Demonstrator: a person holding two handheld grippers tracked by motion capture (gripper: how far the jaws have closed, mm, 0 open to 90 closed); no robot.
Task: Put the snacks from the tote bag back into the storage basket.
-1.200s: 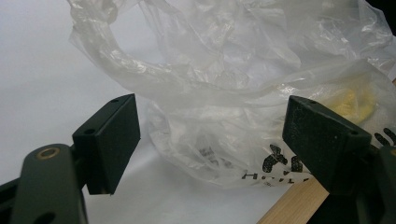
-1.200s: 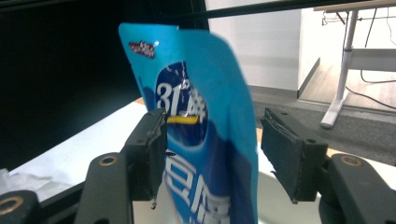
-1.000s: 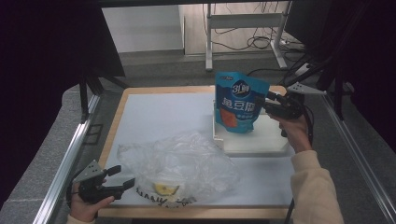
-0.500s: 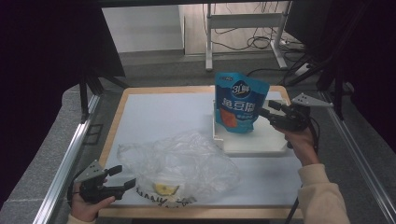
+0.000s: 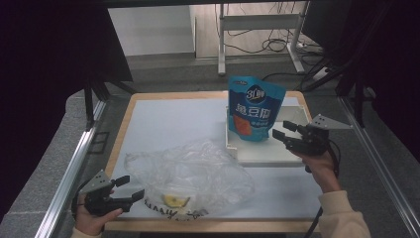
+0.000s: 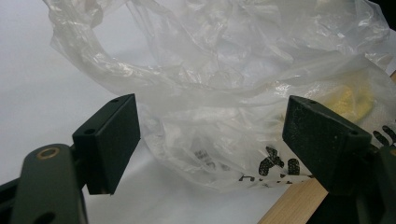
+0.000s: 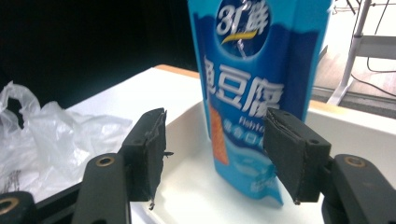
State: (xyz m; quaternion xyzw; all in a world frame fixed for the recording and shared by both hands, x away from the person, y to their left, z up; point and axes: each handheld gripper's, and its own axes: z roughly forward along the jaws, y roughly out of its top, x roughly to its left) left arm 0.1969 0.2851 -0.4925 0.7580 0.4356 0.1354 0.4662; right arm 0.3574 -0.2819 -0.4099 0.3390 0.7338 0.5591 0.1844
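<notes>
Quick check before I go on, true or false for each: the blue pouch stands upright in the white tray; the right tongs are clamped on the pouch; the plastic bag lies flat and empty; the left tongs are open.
1. The blue pouch stands upright in the white tray. True.
2. The right tongs are clamped on the pouch. False: their jaws are open, short of it.
3. The plastic bag lies flat and empty. False: it is crumpled, with something yellow inside.
4. The left tongs are open. True.
</notes>
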